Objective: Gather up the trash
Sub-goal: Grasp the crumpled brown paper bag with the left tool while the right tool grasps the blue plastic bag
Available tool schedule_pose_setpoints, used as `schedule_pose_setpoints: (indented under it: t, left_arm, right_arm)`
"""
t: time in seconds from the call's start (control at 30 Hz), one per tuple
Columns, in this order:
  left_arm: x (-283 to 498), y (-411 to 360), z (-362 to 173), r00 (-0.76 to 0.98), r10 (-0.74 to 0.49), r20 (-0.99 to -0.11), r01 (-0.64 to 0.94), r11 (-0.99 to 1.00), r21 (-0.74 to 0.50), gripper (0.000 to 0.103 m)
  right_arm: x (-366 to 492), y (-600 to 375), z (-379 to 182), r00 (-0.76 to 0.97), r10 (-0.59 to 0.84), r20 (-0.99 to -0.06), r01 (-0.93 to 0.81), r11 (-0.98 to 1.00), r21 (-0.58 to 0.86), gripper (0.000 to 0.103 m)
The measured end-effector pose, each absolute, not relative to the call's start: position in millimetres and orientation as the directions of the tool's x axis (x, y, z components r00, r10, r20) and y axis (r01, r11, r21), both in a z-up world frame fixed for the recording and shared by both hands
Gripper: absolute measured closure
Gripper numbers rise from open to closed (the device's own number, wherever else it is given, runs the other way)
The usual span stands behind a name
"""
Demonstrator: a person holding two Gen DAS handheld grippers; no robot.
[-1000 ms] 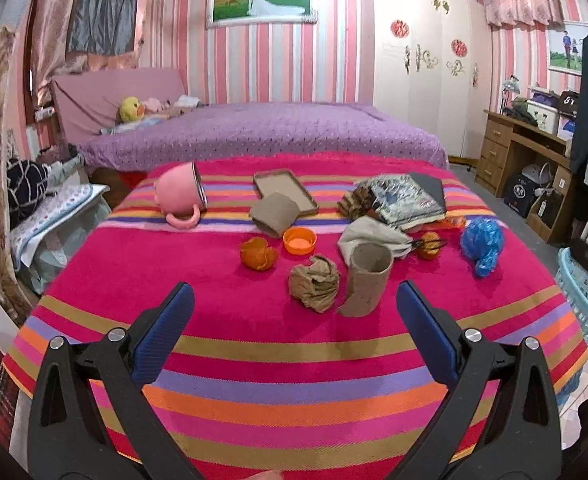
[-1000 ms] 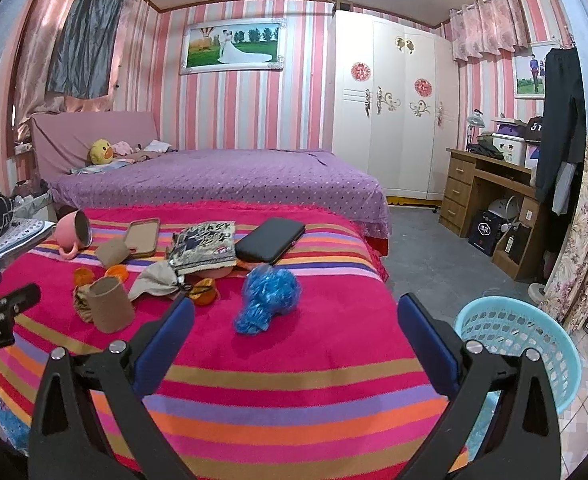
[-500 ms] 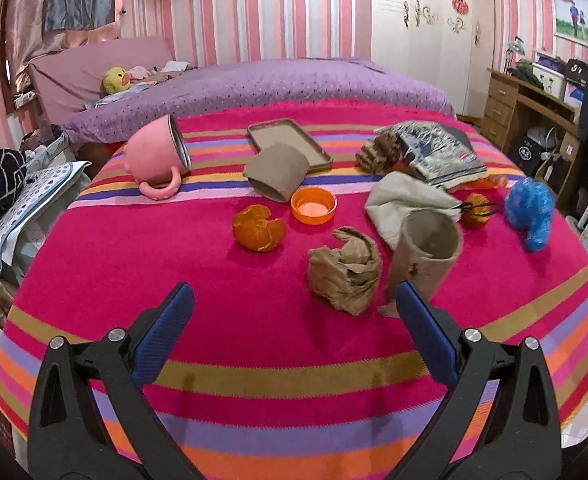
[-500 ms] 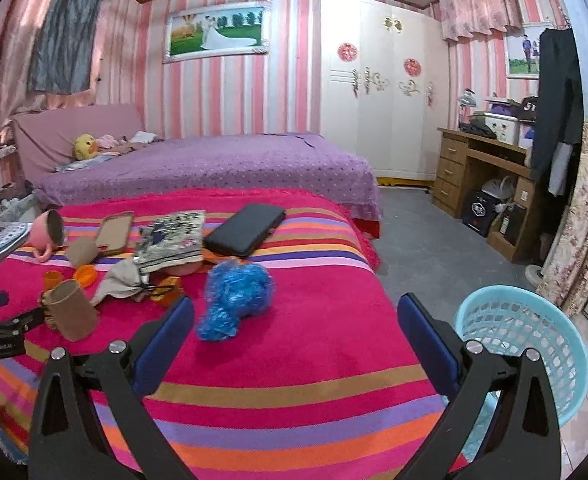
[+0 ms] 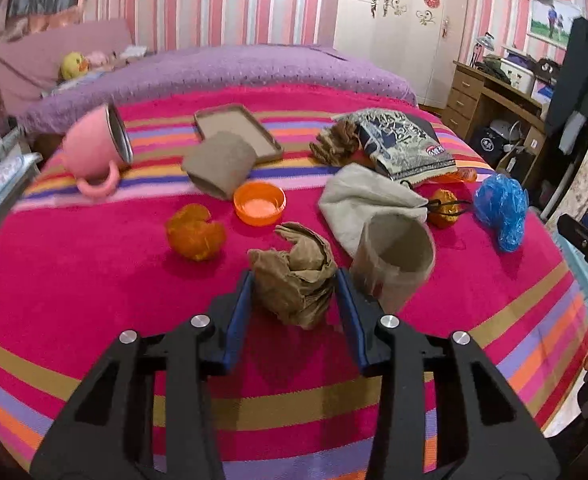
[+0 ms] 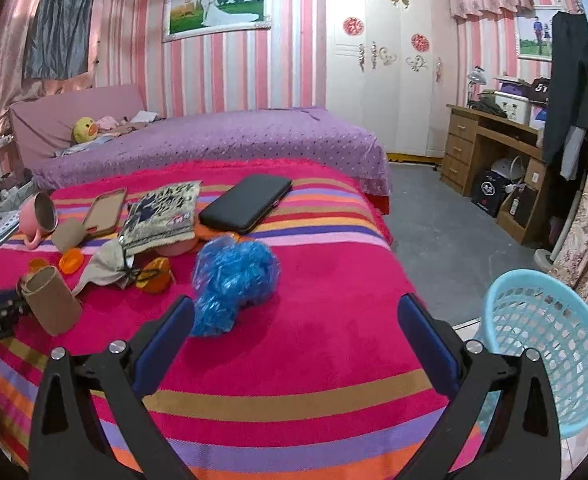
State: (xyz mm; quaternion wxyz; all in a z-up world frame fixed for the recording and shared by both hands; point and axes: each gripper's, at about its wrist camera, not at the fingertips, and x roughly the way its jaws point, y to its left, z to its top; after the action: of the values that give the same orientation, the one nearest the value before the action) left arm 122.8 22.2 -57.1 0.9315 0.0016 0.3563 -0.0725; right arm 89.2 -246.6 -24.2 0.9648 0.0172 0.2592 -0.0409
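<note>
Left gripper is closing on the crumpled brown paper, which sits between the blue pads on the striped blanket; I think both pads already touch it, though the blur leaves that unsure. I keep the right gripper spread wide and empty because the blue plastic wad at its 11 o'clock is my likely second pick, with the basket waiting at 3 o'clock.
</note>
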Motion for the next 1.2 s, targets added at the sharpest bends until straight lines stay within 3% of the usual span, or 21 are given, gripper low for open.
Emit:
schedule_pose_setpoints:
  t: [0.1,0.47,0.57,0.63,0.73,0.8,1.2]
  left_arm:
    - [115.3,29.6,-46.7,0.765,-0.079,-0.639,0.098,0.995,-0.005,0.063]
    - [122.2,78.2,-33.6,0.785,0.037,-0.618,-0.067,0.997,-0.026,0.063]
    - [125.2,83.7,-31.8,0.788,0.033,-0.615,-0.077,0.996,-0.045,0.063]
    - [126.8,86.0,-30.7,0.789,0.031,-0.613,-0.083,0.995,-0.057,0.063]
    - [127.8,84.0,-30.6,0.791,0.031,-0.611,-0.087,0.994,-0.063,0.063]
    - [128.3,79.7,-30.5,0.791,0.030,-0.611,-0.083,0.995,-0.059,0.063]
    - [99.1,36.4,-14.7,0.829,-0.004,-0.559,-0.029,0.998,-0.051,0.063]
  right_arm:
    - [92.7,-236.2,-29.6,0.856,-0.055,-0.513,0.057,0.998,-0.011,0.004]
    - [145.4,-215.4,-31.4,0.811,-0.050,-0.583,0.020,0.998,-0.058,0.008]
    - [159.8,-209.3,-39.1,0.788,-0.058,-0.613,-0.007,0.995,-0.103,0.025]
    - [163.9,-209.5,-46.5,0.768,-0.035,-0.639,-0.027,0.996,-0.086,0.046]
    - [162.9,-215.6,-45.6,0.770,0.016,-0.637,-0.047,0.998,-0.032,0.060]
    - [156.7,-220.3,-43.4,0.780,0.041,-0.624,-0.063,0.998,-0.013,0.065]
    - [117.2,-251.2,-22.8,0.833,0.082,-0.546,-0.077,0.997,0.031,0.065]
